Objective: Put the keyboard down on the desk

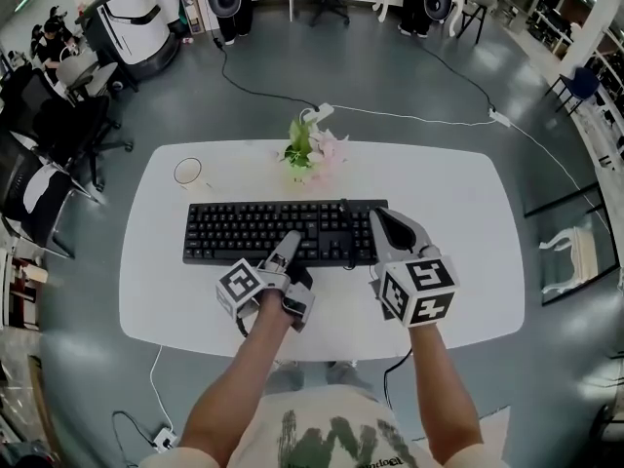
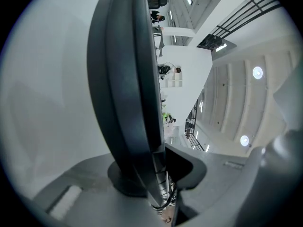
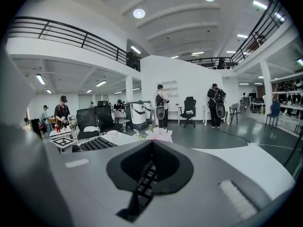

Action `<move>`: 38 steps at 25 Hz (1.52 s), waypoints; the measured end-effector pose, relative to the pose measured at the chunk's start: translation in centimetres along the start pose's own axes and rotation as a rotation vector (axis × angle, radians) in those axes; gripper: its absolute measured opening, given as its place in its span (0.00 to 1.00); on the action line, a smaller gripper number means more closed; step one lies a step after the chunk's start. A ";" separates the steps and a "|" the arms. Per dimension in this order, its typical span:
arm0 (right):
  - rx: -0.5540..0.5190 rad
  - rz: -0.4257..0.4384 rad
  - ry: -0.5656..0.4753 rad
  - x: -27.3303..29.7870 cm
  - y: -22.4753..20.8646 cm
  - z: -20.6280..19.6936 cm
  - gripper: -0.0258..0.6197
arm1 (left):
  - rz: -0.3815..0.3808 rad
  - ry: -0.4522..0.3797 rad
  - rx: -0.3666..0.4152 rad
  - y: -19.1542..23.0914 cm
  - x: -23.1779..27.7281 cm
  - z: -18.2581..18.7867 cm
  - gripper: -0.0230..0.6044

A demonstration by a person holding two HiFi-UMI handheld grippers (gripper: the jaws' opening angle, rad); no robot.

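The black rectangular keyboard [image 1: 263, 230] lies lengthwise across the middle of the white oval desk [image 1: 458, 281], just in front of a small bunch of pink and green flowers [image 1: 310, 154], with a white round cup [image 1: 188, 172] near its far left corner. The left gripper [image 1: 291, 238], rolled on its side, is clamped on the keyboard's near edge. The right gripper [image 1: 382, 218] sits over the keyboard's right end, jaws drawn together at the tips, keys showing through the slit between them

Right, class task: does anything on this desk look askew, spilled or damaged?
Nothing stands out. The keyboard is square to the desk, the cup and flowers stand upright, nothing is spilled. Only the left gripper is rolled sideways, jaws clamped on the keyboard's near edge.
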State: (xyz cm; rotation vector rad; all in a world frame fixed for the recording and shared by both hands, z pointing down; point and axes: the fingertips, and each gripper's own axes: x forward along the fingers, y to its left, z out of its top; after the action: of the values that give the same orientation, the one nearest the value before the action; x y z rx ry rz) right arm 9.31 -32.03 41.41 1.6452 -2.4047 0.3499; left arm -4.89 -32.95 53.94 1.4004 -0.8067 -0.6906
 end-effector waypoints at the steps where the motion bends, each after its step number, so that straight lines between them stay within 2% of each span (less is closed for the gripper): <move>1: 0.001 0.001 0.005 0.1 0.0 -0.2 0.04 | 0.009 0.002 0.003 0.4 0.1 -0.1 0.19; 5: 0.003 0.010 0.019 0.4 0.1 -0.9 0.04 | 0.048 0.007 0.014 1.9 0.4 -0.4 0.19; 15: 0.015 0.020 0.061 0.8 -0.2 -2.4 0.04 | 0.112 -0.006 -0.016 4.7 1.1 -0.5 0.19; 31: 0.023 0.031 0.098 1.4 -0.6 -4.5 0.04 | 0.178 -0.009 -0.038 7.6 2.2 -0.3 0.19; 38: 0.028 0.044 0.111 1.6 -0.3 -4.7 0.04 | 0.176 0.003 -0.048 7.4 2.4 -0.3 0.19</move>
State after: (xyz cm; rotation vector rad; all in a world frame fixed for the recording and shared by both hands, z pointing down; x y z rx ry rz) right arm 9.19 -32.07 46.38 1.5441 -2.3672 0.4716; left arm -3.63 -34.30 61.52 1.2702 -0.8932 -0.5683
